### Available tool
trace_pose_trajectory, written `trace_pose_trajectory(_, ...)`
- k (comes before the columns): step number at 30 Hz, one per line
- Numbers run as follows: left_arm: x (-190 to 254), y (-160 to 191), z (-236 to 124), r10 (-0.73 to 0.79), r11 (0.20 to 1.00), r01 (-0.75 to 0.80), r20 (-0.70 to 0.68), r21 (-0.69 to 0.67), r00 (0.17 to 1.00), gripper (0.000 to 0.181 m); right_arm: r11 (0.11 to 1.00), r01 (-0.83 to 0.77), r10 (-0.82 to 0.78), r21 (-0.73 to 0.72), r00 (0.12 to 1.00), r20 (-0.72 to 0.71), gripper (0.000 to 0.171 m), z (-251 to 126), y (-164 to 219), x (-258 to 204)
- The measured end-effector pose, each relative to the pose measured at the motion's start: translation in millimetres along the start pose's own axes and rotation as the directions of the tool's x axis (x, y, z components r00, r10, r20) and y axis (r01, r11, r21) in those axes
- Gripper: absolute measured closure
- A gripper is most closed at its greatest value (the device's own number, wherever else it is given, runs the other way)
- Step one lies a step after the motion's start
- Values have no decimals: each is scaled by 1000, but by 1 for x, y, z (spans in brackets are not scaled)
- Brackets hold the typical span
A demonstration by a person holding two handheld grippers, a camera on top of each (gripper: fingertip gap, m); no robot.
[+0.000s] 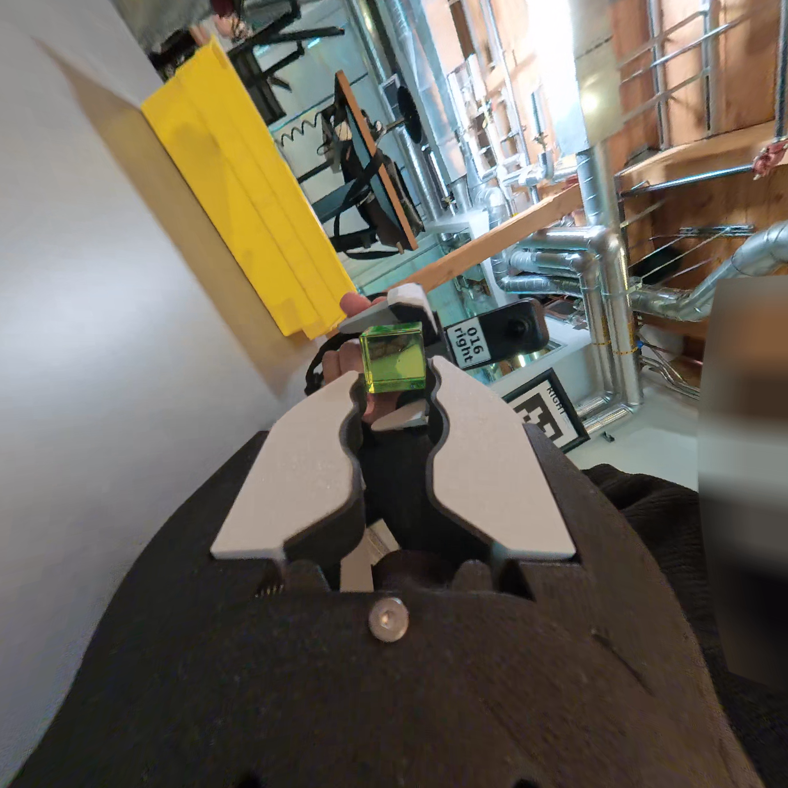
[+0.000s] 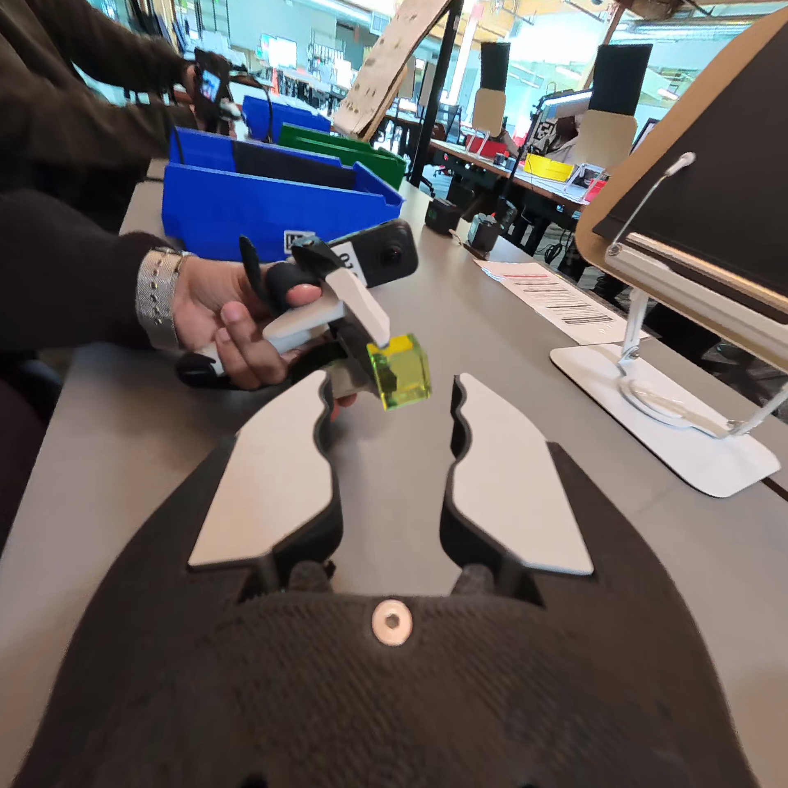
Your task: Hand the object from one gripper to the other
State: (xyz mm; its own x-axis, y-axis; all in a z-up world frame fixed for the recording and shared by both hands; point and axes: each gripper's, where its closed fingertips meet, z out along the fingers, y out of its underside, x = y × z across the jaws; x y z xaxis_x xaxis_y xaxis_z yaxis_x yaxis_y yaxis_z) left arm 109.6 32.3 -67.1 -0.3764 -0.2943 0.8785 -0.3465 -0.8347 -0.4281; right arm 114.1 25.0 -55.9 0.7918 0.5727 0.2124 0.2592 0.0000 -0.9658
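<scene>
A clear green cube (image 1: 392,362) is pinched between the fingertips of my left gripper (image 1: 390,371), held in the air above the grey table (image 2: 128,447). In the right wrist view the same cube (image 2: 403,373) shows in the left gripper (image 2: 379,362), gripped top and bottom by a person's hand-held tool. My right gripper (image 2: 390,381) is open and empty, its tips just short of the cube and to either side of it. Its grey fingers (image 1: 371,317) show beyond the cube in the left wrist view, apart from it.
Two blue bins (image 2: 273,204) and a green bin (image 2: 341,149) stand at the table's far left. A white stand base (image 2: 665,418) holding a tilted board is at the right, with a printed sheet (image 2: 554,298) beside it. A yellow bin (image 1: 247,204) shows in the left wrist view. The grippers are tip to tip, or close to it.
</scene>
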Motion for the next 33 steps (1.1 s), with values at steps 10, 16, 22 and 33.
trace_pose_trajectory(10,2,14,7,-63,995,60,-39,-77,997,152,999,20,-19,-31,999,32,127,3,5,-7)
trace_pose_trajectory(16,4,15,8,-76,995,72,-54,-75,996,153,998,42,-41,-42,999,24,138,3,6,-7)
trace_pose_trajectory(22,6,16,9,-77,994,72,-68,-82,995,153,998,44,-44,-39,999,9,144,3,5,-5)
trace_pose_trajectory(33,11,12,10,21,998,-25,-69,-50,997,151,1000,3,-3,-18,1000,-5,144,1,0,-1)
